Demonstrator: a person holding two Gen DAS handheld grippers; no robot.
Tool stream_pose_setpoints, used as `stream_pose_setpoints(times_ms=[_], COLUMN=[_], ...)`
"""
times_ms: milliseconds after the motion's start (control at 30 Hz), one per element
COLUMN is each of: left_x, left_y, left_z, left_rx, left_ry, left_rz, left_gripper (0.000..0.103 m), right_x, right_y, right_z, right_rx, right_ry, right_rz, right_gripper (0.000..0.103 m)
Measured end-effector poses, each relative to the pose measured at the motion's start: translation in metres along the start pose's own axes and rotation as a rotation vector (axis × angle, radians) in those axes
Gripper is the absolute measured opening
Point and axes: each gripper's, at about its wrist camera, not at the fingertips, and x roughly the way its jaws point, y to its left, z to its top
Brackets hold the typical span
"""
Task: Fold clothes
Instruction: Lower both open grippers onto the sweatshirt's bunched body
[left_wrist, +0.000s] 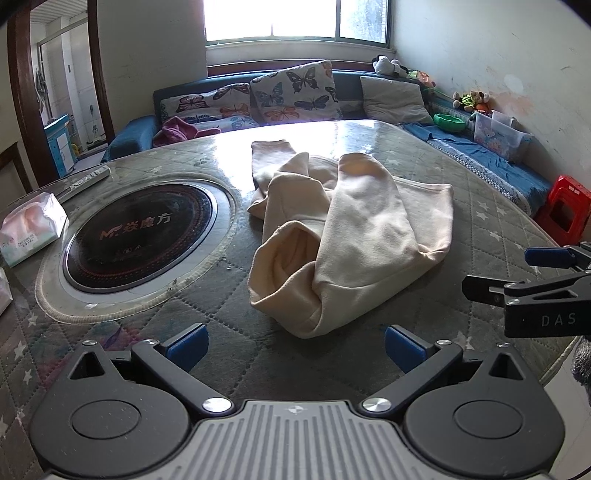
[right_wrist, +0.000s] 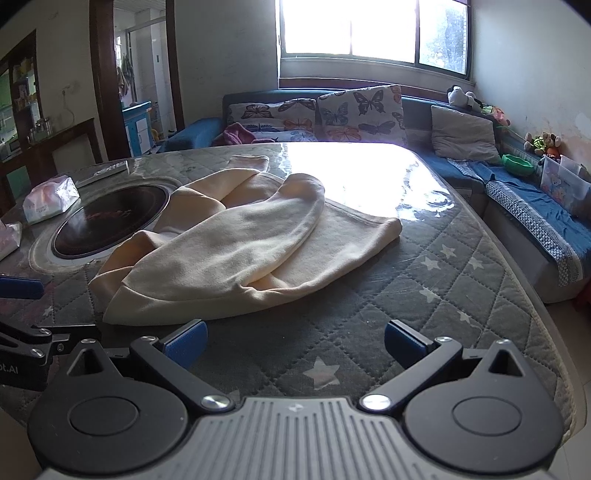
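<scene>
A cream garment (left_wrist: 343, 229) lies crumpled on the quilted table (left_wrist: 207, 317), its sleeves crossed over the body. It also shows in the right wrist view (right_wrist: 236, 251). My left gripper (left_wrist: 295, 347) is open and empty, just short of the garment's near edge. My right gripper (right_wrist: 295, 343) is open and empty, a little short of the garment's near hem. The right gripper also shows at the right edge of the left wrist view (left_wrist: 517, 273). Part of the left gripper shows at the left edge of the right wrist view (right_wrist: 22, 288).
A round black cooktop (left_wrist: 140, 236) is set into the table left of the garment. Tissue packs (left_wrist: 29, 232) and a remote (left_wrist: 90, 177) lie at the far left. A sofa with butterfly cushions (left_wrist: 291, 92) stands behind the table. A red stool (left_wrist: 565, 210) stands at the right.
</scene>
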Motion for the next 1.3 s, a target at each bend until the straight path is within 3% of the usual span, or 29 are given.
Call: stream_pose_setpoints(times_ms=[1300], left_x=[0.017], left_y=[-0.007], left_z=[0.014], left_rx=[0.050], left_ry=[0.031], left_rz=[-0.030], left_gripper=[0.103], right_x=[0.013], right_y=[0.003], right_z=[0.016], right_rx=[-0.007], right_ry=[0.014], right_rz=[0.021], right_gripper=[0.103])
